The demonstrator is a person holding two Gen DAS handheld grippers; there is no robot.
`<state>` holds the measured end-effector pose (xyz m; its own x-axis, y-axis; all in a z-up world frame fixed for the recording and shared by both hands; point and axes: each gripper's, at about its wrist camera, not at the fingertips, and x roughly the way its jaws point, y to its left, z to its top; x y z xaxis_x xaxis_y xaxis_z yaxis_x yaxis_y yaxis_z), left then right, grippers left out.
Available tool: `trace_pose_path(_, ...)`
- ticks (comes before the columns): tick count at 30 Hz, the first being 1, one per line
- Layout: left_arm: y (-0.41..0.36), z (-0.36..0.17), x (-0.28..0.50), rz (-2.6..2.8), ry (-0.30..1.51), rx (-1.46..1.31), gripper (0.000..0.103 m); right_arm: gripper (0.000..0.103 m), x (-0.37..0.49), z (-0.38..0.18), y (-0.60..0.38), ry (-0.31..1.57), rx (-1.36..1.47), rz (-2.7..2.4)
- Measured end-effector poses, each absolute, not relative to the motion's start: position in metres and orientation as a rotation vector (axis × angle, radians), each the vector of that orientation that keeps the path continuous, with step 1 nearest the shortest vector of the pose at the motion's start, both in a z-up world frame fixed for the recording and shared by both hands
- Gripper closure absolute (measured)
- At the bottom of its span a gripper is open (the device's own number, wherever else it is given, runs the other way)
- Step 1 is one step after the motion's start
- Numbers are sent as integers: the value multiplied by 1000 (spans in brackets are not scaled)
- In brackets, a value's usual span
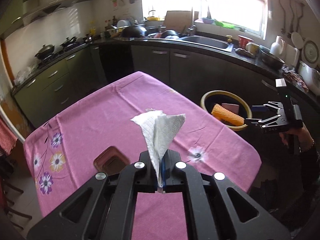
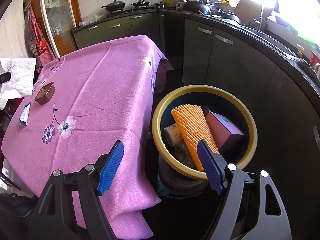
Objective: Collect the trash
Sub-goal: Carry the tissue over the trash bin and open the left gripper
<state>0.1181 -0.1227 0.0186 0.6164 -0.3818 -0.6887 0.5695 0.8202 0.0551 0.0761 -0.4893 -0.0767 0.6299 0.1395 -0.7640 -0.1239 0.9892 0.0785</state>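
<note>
Left gripper (image 1: 160, 172): black metal linkage, blue ribbed pads pressed fully together on the lower corner of a white paper towel (image 1: 160, 130). Towel: soft, embossed, creased into a rough fan that widens upward from the pinch point; lifted clear of the table (image 1: 100, 110). Same towel visible at the left edge of the right wrist view (image 2: 17, 76).

Right gripper (image 2: 160, 170): jaws spread wide, nothing between the blue ribbed pads (image 2: 111, 170). Positioned beside the table edge, near the rim of the trash bin (image 2: 254, 132); held from below by a hand (image 1: 296, 138).

Trash bin: round, dark interior, thick yellow rim; standing on the floor just beside the right side of the table. Contents: orange foam net sleeve (image 2: 192, 132), ribbed and tapered, leaning over the rim; pink rectangular carton (image 2: 224, 128); white cylindrical container (image 2: 174, 134) lying on its side; a dark crumpled lump underneath, material not identifiable.

Table: covered by a pink cloth, finely textured, creased, printed with purple, white and orange flowers. On the cloth: shallow brown rectangular tray (image 2: 45, 95) with ridged walls, and a small flat blue-and-white packet (image 2: 25, 116) near the left edge.
</note>
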Motion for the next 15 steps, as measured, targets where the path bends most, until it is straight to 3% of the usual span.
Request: trace_pose_path(15, -349, -27, 191, -900, 737, 471, 101, 23, 15, -88, -566, 837, 164, -14)
